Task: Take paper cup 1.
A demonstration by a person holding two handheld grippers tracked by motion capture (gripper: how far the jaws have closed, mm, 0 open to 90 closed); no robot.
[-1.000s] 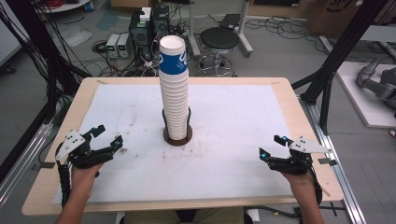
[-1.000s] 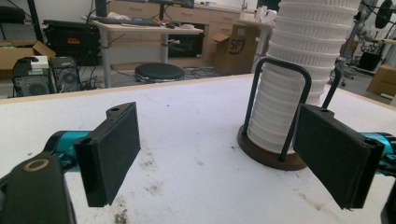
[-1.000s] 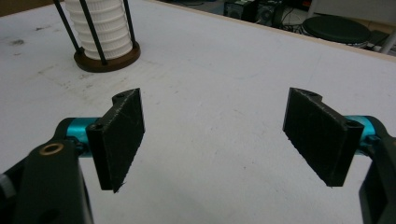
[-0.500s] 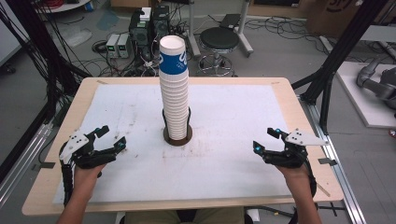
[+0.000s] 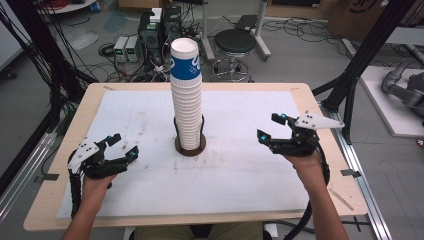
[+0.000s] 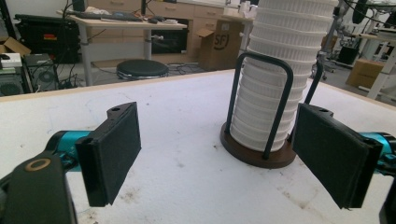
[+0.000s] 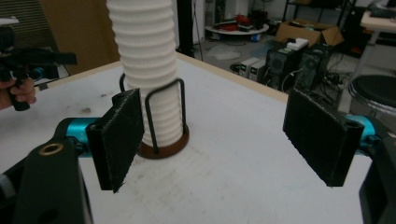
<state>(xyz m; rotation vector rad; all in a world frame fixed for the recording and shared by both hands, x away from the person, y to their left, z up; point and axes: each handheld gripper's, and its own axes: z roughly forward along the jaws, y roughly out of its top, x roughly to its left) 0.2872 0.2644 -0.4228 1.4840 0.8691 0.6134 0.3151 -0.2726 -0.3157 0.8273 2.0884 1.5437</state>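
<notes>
Step in hand: approach. The left gripper (image 5: 120,146) and right gripper (image 5: 271,128) both stand wide, holding nothing. The cup stack (image 5: 186,95) sits in its holder (image 5: 190,148) between the 2 grippers, ahead of both. Next move, likely: close in and grip 1 cup.

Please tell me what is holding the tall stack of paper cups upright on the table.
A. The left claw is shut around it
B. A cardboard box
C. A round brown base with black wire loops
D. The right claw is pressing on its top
C: the stack of cups stands in a round brown base with black wire loops rising beside it, while the left claw and right claw are both open and apart from it.
</notes>
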